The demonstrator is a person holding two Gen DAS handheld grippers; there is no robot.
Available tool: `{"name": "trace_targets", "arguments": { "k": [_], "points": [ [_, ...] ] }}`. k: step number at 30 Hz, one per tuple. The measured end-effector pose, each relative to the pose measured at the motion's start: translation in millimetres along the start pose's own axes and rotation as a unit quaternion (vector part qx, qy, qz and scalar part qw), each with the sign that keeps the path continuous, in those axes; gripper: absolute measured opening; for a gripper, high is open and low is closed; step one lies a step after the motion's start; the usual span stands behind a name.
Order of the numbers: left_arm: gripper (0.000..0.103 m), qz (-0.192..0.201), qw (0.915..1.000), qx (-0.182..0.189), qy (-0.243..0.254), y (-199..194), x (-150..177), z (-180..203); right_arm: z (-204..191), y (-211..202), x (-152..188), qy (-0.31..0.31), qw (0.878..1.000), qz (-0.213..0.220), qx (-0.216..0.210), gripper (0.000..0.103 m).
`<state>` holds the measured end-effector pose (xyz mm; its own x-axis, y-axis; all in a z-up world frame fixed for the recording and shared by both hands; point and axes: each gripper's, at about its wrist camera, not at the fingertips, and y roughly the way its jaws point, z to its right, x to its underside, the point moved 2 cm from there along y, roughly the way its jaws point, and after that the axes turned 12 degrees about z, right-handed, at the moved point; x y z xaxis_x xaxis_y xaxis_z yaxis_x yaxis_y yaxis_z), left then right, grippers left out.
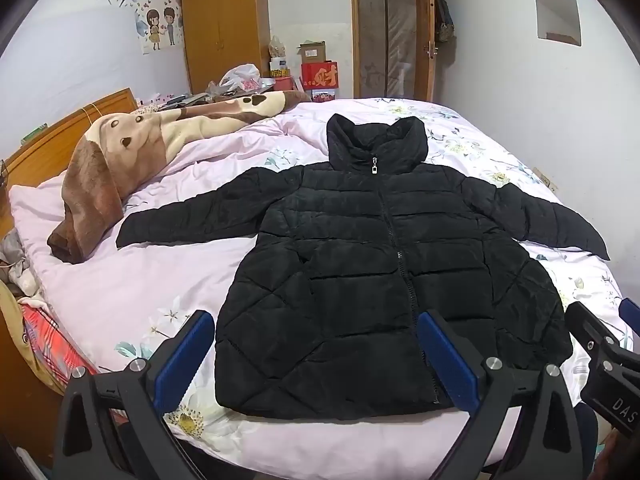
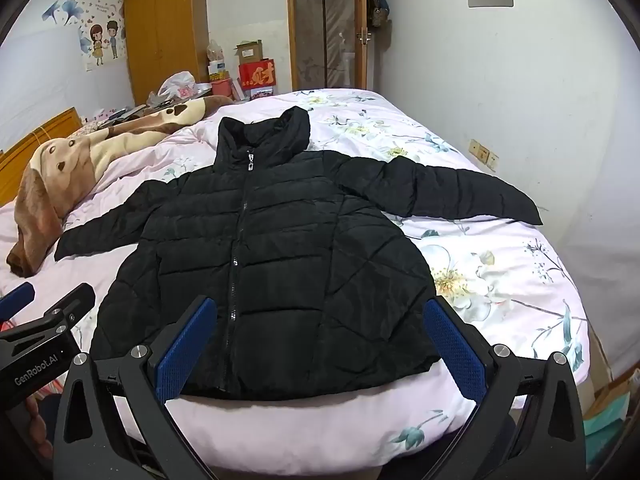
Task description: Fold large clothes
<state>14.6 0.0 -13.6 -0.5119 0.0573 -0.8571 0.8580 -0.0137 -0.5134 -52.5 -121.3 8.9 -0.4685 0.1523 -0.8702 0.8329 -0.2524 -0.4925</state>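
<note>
Black puffer jacket [image 1: 376, 272] spread flat, front up, on the pink floral quilt [image 1: 132, 292] of the bed, zipped to the collar with the silver zip pull [image 1: 375, 168] lying just below the raised collar; hem toward the cameras near the quilt's near edge, both sleeves stretched out to either side, one cuff ending near the brown-and-cream dog-print blanket [image 1: 116, 168] bunched along the headboard side, the other reaching toward the wall side of the bed. Left gripper [image 1: 324, 360] poised above the hem over the jacket's near lower corner, blue pads [image 1: 184, 356] spread wide with nothing between them, not touching the cloth. Right gripper [image 2: 324, 354] likewise hovering over the hem on the other side of the zip, blue-padded fingers [image 2: 456, 352] fully apart, released, gripping nothing. Each gripper visible at the edge of the other's view, side by side and apart. Beyond the bed: a wooden wardrobe [image 1: 224, 24], a red box [image 1: 320, 74] among stacked cartons, a white plastic bag [image 1: 242, 76], a door [image 1: 390, 36] and a cartoon couple sticker [image 1: 160, 26] on the wall
</note>
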Motion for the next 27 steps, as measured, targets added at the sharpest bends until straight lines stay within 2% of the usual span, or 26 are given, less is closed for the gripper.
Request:
{"name": "trace_targets", "arguments": {
  "k": [27],
  "points": [
    [0.102, -0.009, 0.9999, -0.003, -0.007, 4.0, 1.5, 4.6, 1.5, 6.1, 3.8, 0.009, 1.000, -0.009, -0.009, 0.103]
  ]
}}
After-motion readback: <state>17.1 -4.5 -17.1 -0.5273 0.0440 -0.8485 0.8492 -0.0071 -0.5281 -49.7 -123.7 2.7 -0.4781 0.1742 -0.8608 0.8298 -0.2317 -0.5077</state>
